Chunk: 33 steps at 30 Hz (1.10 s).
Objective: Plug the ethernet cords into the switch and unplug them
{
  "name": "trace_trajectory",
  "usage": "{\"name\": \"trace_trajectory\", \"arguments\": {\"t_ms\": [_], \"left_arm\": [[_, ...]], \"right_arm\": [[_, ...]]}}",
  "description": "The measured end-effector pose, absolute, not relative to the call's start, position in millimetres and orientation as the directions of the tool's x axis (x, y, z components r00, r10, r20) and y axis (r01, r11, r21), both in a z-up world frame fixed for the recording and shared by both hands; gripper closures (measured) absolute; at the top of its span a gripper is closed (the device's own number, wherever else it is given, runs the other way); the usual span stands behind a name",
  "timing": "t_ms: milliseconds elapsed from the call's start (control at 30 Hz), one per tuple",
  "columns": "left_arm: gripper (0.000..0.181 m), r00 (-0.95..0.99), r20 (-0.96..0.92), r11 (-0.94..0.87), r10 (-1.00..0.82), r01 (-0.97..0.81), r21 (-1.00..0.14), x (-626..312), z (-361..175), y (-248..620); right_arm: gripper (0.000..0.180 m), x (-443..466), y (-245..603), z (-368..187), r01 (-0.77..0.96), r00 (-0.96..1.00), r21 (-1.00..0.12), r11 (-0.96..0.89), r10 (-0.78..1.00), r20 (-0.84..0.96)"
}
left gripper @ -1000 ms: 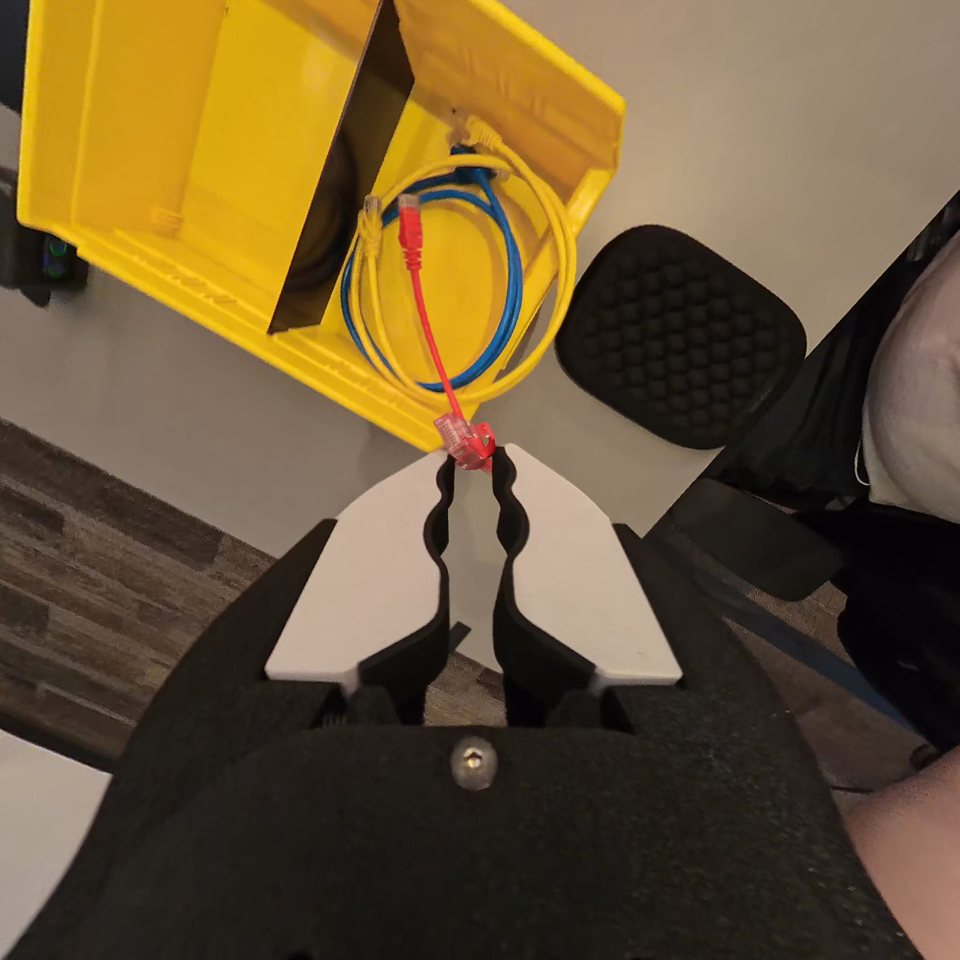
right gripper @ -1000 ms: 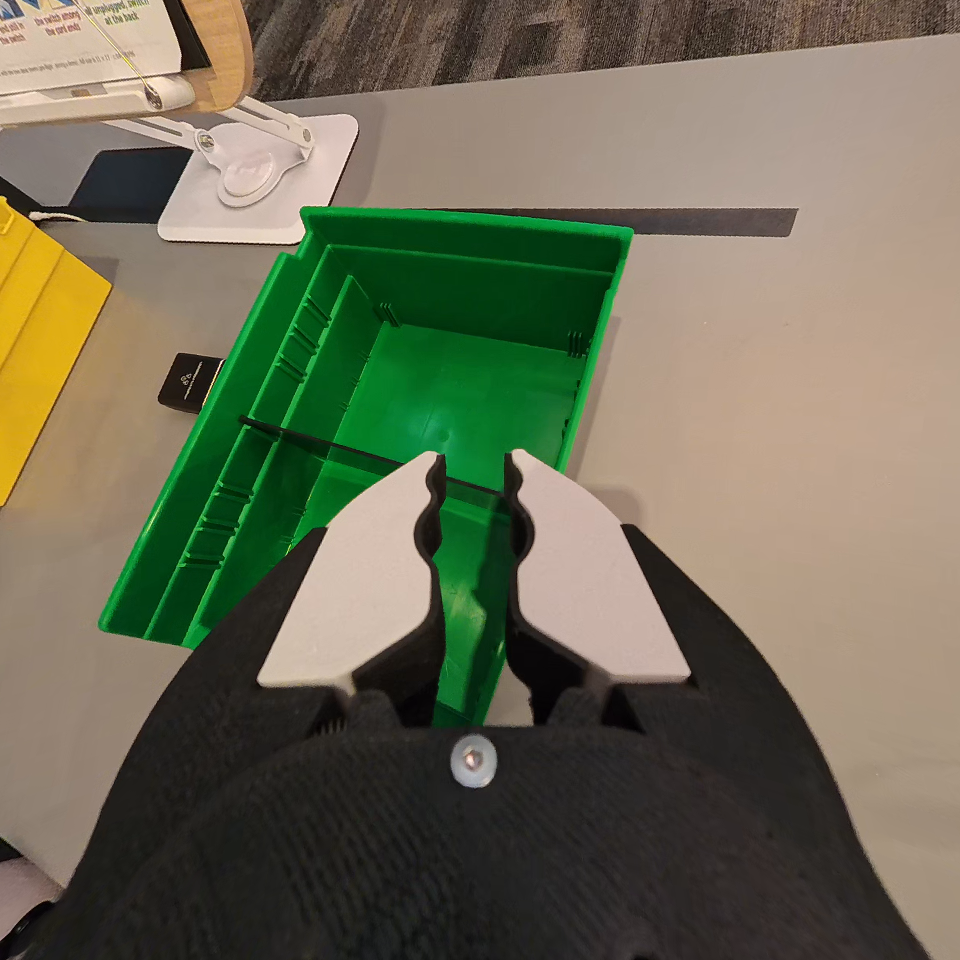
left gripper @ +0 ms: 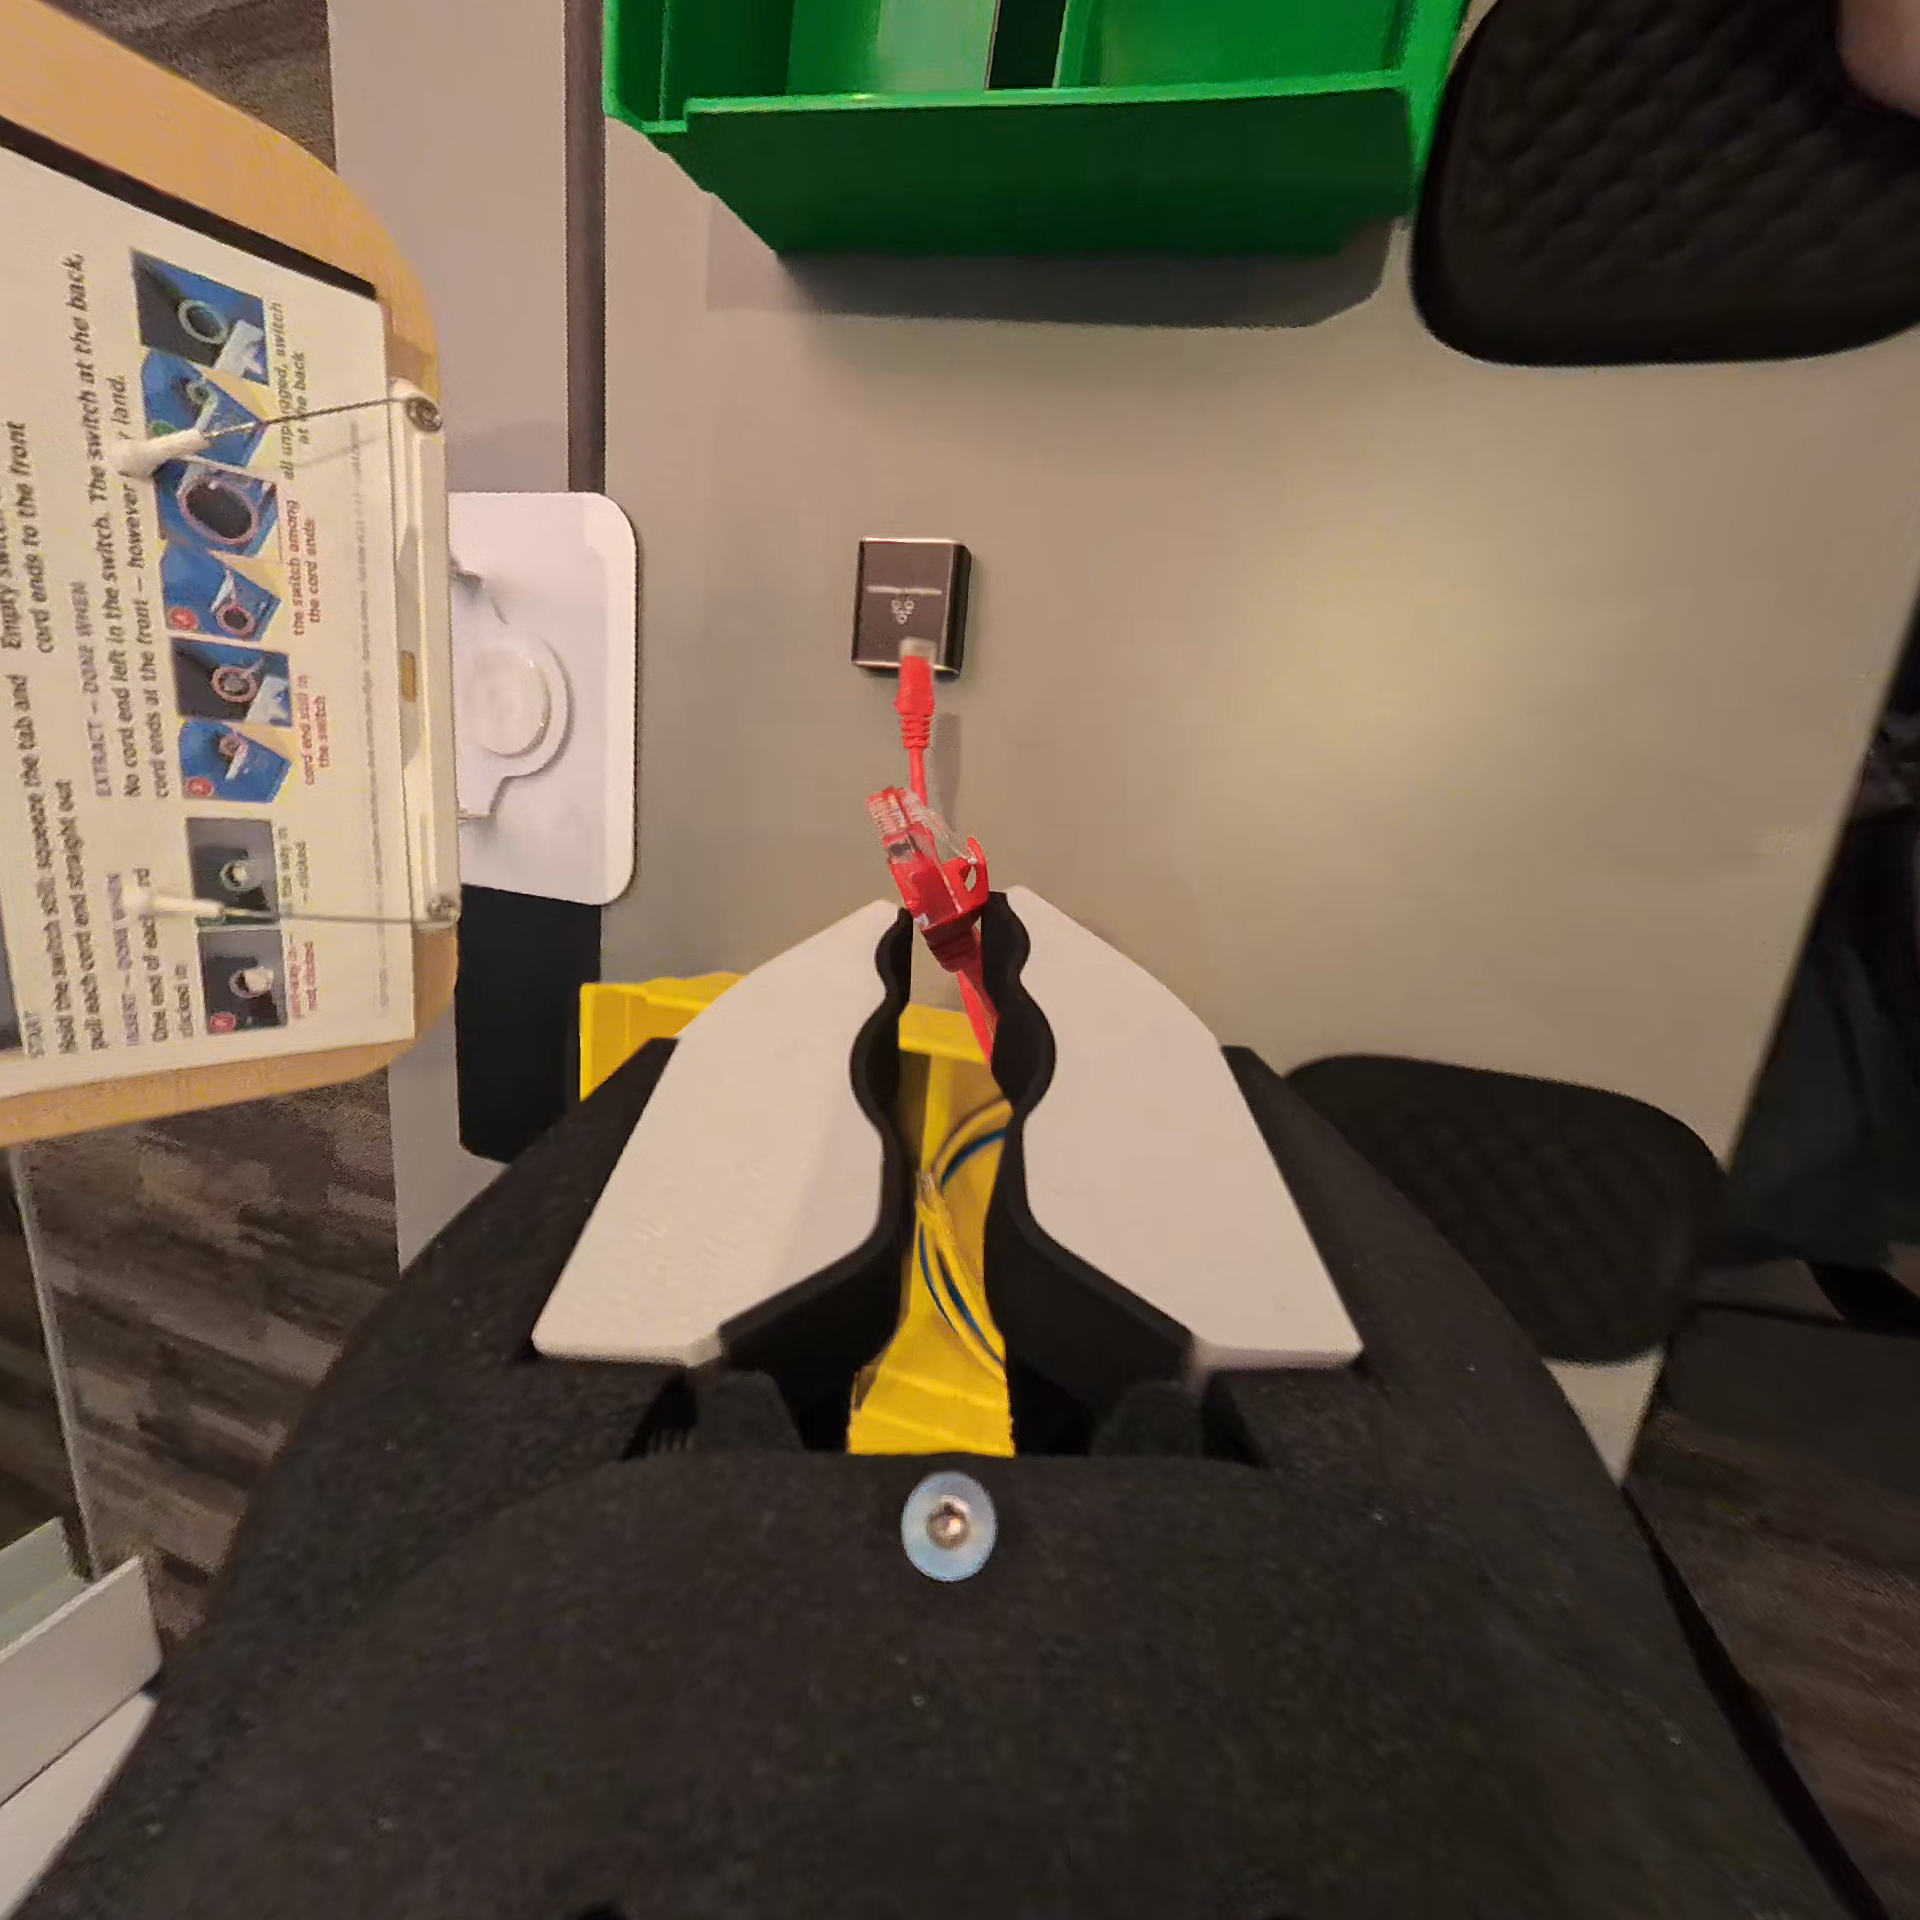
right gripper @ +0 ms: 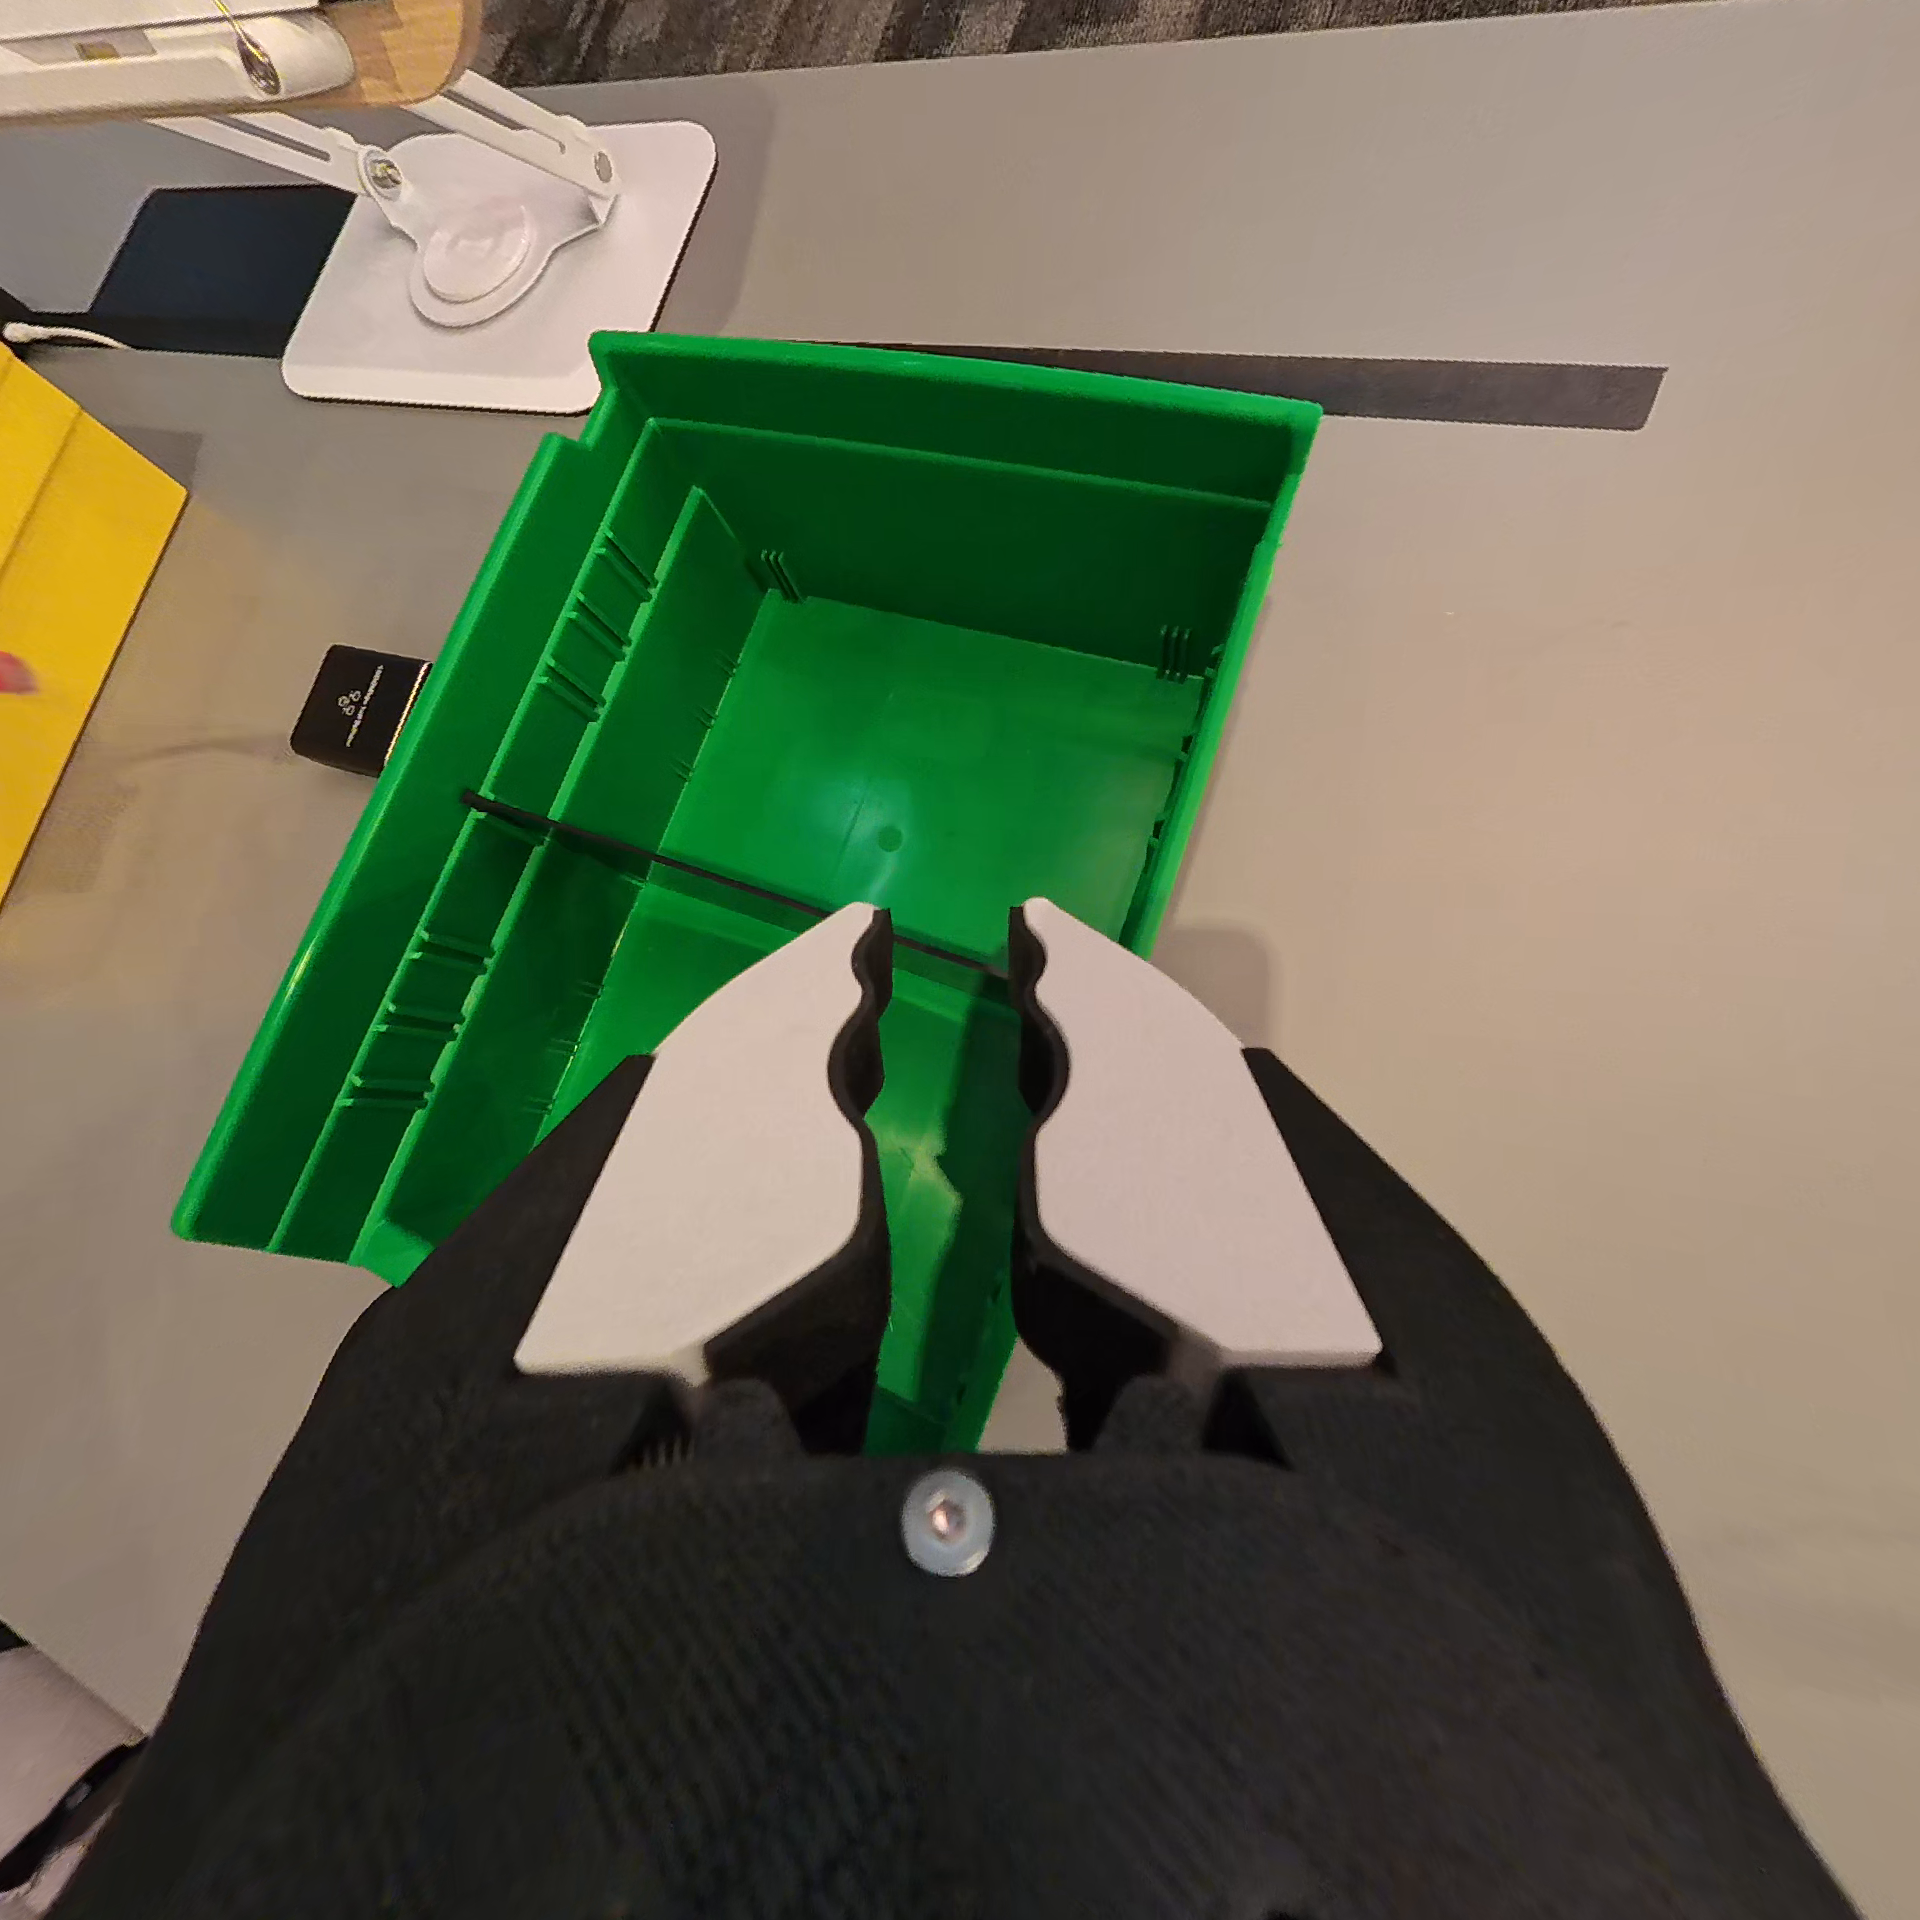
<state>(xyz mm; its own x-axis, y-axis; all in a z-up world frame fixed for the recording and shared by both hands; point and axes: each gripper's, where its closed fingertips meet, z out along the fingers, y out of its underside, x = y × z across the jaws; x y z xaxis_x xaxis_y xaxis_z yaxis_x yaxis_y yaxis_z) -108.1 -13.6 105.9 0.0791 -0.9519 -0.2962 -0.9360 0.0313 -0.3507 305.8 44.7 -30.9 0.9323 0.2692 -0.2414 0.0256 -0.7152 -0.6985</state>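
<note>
- My L gripper [left gripper: 948,906] pinches red ethernet cord [left gripper: 940,883] behind clear-tipped plug; far plug touching small black switch [left gripper: 912,603]
- My R gripper [right gripper: 948,925] spread, empty, above green bin [right gripper: 582,665]

In your left wrist view, at nine o'clock, you have an instruction sheet [left gripper: 208,644] clipped to a wooden board [left gripper: 410,312]. It carries rotated lines of black and red print beside a column of small photos. At twelve o'clock from your fingertips, the switch [left gripper: 912,603] bears a small pale emblem on its top. In your right wrist view, at ten o'clock, the same switch [right gripper: 358,712] shows that emblem with a line of print too fine to read.
</note>
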Motion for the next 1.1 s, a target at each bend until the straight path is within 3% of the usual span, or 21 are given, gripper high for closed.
{"name": "trace_trajectory", "arguments": {"t_ms": [133, 333, 500, 700, 867, 1000, 1100], "left_arm": [[0.168, 0.112, -0.322, -0.026, -0.940, -0.965, -0.260, -95.5, 62.6, 11.5], [0.169, 0.208, -0.355, -0.128, -0.911, -0.963, -0.236, -95.0, 43.8, 52.0], [0.169, 0.192, -0.396, -0.105, -0.898, -0.967, -0.230, -71.5, 12.5, 60.2], [0.169, 0.088, -0.407, -0.046, -0.909, -0.993, -0.111, -36.4, -64.3, 39.0], [0.169, 0.101, -0.311, -0.060, -0.945, -0.989, -0.137, -10.0, -115.7, 26.2], [0.180, 0.171, -0.149, -0.132, -0.974, -0.962, -0.238, 9.4, -144.0, 14.1], [0.159, 0.234, -0.069, -0.195, -0.970, -0.914, -0.355, 21.0, -141.2, 13.7]], "right_arm": [[0.157, 303.4, 45.1, -31.3, 0.037, 0.930, -0.697, -0.716, 0.280, -0.239], [0.157, 297.5, 45.9, -31.1, 0.064, 0.925, -0.695, -0.716, 0.305, -0.228], [0.157, 292.8, 45.8, -34.6, 0.093, 0.920, -0.681, -0.726, 0.324, -0.220], [0.157, 289.6, 44.4, -38.1, 0.115, 0.917, -0.667, -0.736, 0.337, -0.215], [0.157, 286.6, 43.8, -40.4, 0.133, 0.914, -0.656, -0.743, 0.348, -0.208], [0.157, 283.7, 43.0, -43.0, 0.146, 0.909, -0.647, -0.748, 0.360, -0.211], [0.157, 284.2, 43.2, -45.1, 0.147, 0.909, -0.640, -0.754, 0.358, -0.213]]}}
